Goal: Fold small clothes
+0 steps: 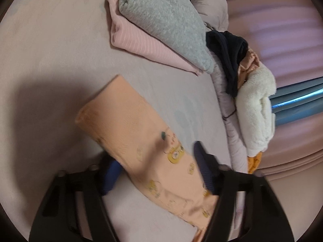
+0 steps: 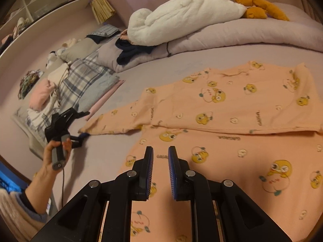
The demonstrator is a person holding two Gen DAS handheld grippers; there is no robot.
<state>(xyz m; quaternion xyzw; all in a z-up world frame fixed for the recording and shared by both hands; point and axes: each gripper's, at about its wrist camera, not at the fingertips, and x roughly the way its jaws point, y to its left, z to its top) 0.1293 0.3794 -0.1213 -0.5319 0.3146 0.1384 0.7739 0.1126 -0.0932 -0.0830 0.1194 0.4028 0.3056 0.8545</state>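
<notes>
- peach cotton top (image 2: pixel 232 109) with yellow cartoon faces, spread flat over the middle and right of the right wrist view on a mauve bed sheet (image 2: pixel 113 149); upper half folded over the lower along a straight hem.
- one sleeve (image 2: pixel 113 121) stretched toward the left of that view, cuff ending beside the left gripper (image 2: pixel 83 124).
- in the left wrist view, the same sleeve (image 1: pixel 141 137) running diagonally from centre to bottom right, lying between the blue-padded fingers (image 1: pixel 203 167) of the left gripper (image 1: pixel 157 169); jaws spread wide, not pinching the cloth.
- left hand (image 2: pixel 57 151) wrapped around the gripper handle at the left edge of the right wrist view.
- right gripper (image 2: pixel 160 173) at bottom centre, hovering above the top's lower part; jaws parted by a narrow gap, nothing held between.
- white plush goose (image 2: pixel 181 14) along the upper centre, resting on a rolled lilac duvet (image 2: pixel 252 32).
- dark navy garment (image 2: pixel 131 50) just below the goose's head.
- plaid blanket (image 2: pixel 84 78) and a pile of pillows at middle left.
</notes>
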